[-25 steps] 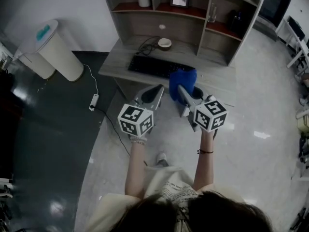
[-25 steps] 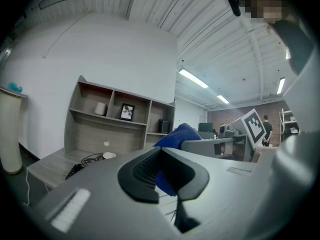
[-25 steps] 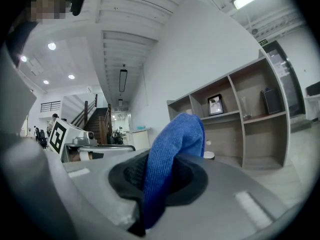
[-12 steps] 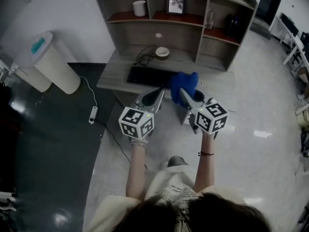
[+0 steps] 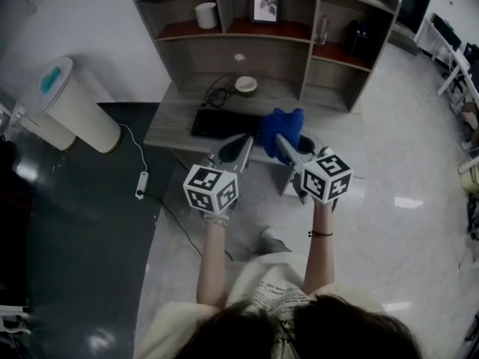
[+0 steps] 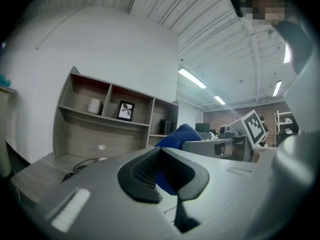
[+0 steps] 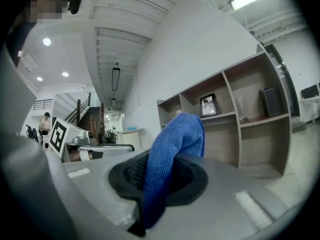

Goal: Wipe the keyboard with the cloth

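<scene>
Right tongs point(image 7: 160, 176) clenched on the blue cloth point(image 7: 172, 144), which stands up from them in mid-air; left tongs point(image 6: 167, 174) closed on nothing. Over the last second the pair have drawn nearer the worktop point(image 5: 172, 118). From above, the cloth now sits at its front edge, just right of the keyboard point(image 5: 223, 123). The approach looks nearly over, wiping not yet begun. Behind the keyboard a small bowl point(image 5: 245, 85), on the shelf a white cup point(image 5: 205, 15); the contents of neither can be made out.
</scene>
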### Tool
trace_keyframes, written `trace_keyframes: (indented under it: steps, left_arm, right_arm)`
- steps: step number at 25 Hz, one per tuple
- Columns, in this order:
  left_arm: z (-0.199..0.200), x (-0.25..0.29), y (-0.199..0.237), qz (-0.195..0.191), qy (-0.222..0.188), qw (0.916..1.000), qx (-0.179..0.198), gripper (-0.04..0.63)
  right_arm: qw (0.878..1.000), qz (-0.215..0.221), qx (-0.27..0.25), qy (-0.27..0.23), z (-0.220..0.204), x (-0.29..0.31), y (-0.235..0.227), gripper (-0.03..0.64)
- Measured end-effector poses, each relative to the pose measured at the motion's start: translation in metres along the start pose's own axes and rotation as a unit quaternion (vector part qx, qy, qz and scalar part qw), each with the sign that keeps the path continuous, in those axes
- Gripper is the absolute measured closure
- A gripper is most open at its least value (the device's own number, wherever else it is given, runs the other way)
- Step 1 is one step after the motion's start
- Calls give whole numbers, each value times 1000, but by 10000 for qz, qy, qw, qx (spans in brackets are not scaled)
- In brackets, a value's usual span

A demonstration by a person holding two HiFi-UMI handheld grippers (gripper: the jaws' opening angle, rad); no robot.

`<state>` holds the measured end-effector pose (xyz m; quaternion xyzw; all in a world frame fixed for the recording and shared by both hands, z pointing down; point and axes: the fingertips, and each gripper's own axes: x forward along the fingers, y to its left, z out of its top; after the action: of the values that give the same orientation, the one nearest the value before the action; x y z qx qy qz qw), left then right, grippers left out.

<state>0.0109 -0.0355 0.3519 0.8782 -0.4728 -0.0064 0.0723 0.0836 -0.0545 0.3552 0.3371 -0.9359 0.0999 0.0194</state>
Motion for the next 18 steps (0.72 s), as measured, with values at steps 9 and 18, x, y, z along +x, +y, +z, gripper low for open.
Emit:
trace_keyframes:
  steps: [9,18]
  left_arm:
    - [12,50,31,32,-75,9999,-91,592]
    - [5,84,50,164,133,9996,-206,592]
  right_arm:
    - [9998,86,-181,96,18,37,-46,557]
    - [9996,170,-39,226,22,61,-82,557]
